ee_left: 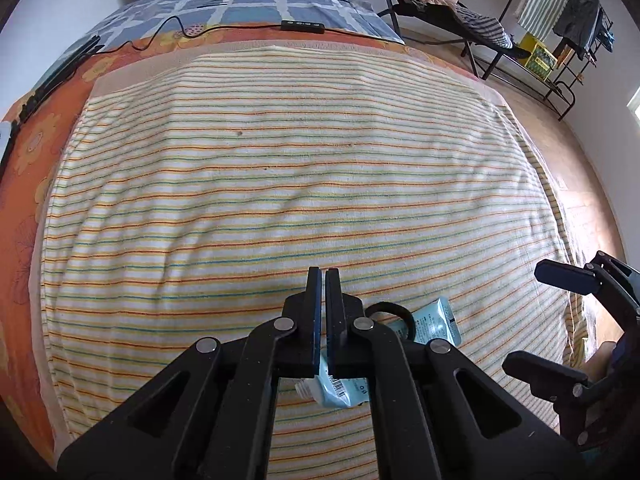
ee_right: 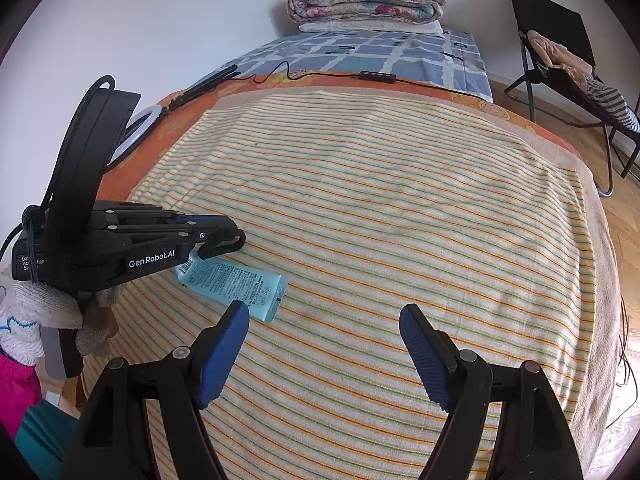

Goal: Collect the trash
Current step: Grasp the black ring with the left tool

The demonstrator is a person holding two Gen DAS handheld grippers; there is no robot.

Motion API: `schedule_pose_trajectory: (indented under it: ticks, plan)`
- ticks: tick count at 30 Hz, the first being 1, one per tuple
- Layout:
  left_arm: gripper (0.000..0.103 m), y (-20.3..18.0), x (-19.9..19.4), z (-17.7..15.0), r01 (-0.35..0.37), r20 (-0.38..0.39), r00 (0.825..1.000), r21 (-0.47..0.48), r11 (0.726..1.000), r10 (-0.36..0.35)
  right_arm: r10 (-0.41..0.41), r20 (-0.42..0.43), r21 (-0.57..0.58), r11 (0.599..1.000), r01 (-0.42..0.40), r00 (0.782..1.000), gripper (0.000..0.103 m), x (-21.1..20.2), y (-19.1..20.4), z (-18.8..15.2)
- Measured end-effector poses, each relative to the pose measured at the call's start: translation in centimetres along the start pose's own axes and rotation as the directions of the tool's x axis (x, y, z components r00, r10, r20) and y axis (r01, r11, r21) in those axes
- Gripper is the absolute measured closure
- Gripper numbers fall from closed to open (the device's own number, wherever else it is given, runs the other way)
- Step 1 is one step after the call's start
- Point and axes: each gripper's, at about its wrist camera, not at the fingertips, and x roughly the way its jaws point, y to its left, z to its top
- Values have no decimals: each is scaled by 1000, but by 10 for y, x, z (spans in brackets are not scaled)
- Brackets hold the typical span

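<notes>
Flat, crinkled pale-blue plastic sachet [ee_right: 236,286] with barcode, lying on soft terry striped towel [ee_right: 380,200] near its front-left part; left gripper [ee_left: 324,276] closed, black jaws together, pinching sachet's barcode end; right gripper [ee_right: 324,314] spread wide, ribbed blue pads [ee_right: 424,352] holding nothing, above towel just beside sachet.

Soft, even daylight fills both views, brightest on the wooden floor [ee_left: 576,184] right of the striped towel [ee_left: 280,184], where a glare patch shines. Shadows are faint. Focus is sharp; fisheye bending curves the towel's edges, and corners go black.
</notes>
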Motion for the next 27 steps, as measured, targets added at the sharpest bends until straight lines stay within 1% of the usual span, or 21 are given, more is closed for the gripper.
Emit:
schedule_pose_trajectory:
  ticks: [2,4,5,6,7,8,9,10,13,17,18,19,20,21,22,24,27]
  plan:
    - [103,7,0,0,23,-10,1000,-9,1000,-23,6,-3,-45,999,-6,1000,23,4,10,2]
    - [103,13,1,1,84,-41,995,-36,996,-86,-2,-15,-106,994,0,1000,23,10,22,3]
    - [102,17,1,0,104,-49,993,-64,993,-107,-3,-21,-127,992,0,1000,23,12,27,3]
    - [93,20,1,0,120,-69,990,-94,988,-127,1,-28,-135,991,-4,1000,23,14,29,3]
    - [76,21,2,0,158,-92,981,-113,981,-168,7,-33,-138,990,-11,999,23,15,31,2]
    - [67,20,2,-1,202,-103,971,-115,973,-214,13,-39,-139,990,-18,999,23,16,31,2]
    - [56,16,-1,-2,222,-94,968,-104,969,-232,12,-43,-140,990,-18,999,23,17,31,1]
    - [53,11,-5,-3,220,-83,970,-83,972,-227,7,-45,-138,990,-13,999,23,17,30,-1]
    - [53,-14,-8,-6,197,-97,976,17,980,-194,-1,-49,-114,993,-5,999,23,15,20,-3]
    - [54,-38,2,-13,129,-115,987,120,984,-116,-20,-53,-63,998,17,998,23,12,1,-2]
    - [64,-45,4,-17,101,-109,990,155,983,-85,-28,-52,-53,998,25,998,23,11,-3,-2]
    - [68,-50,5,-18,82,-98,993,184,980,-64,-37,-48,-44,998,35,998,23,10,-6,-2]
    - [79,-51,3,-18,88,-87,994,189,978,-73,-39,-45,-37,999,37,998,23,8,-9,-1]
    - [95,-51,1,-17,94,-80,993,181,979,-81,-38,-43,-31,999,37,998,23,7,-11,-1]
    - [97,-49,0,-15,85,-71,995,172,982,-73,-37,-38,-30,999,35,999,23,5,-12,-1]
    - [98,-40,0,-12,45,-53,998,161,986,-37,-26,-38,-45,999,25,999,23,5,-10,0]
    - [98,-22,1,-10,25,-49,999,122,992,-19,4,-42,-105,994,-8,999,23,10,3,0]
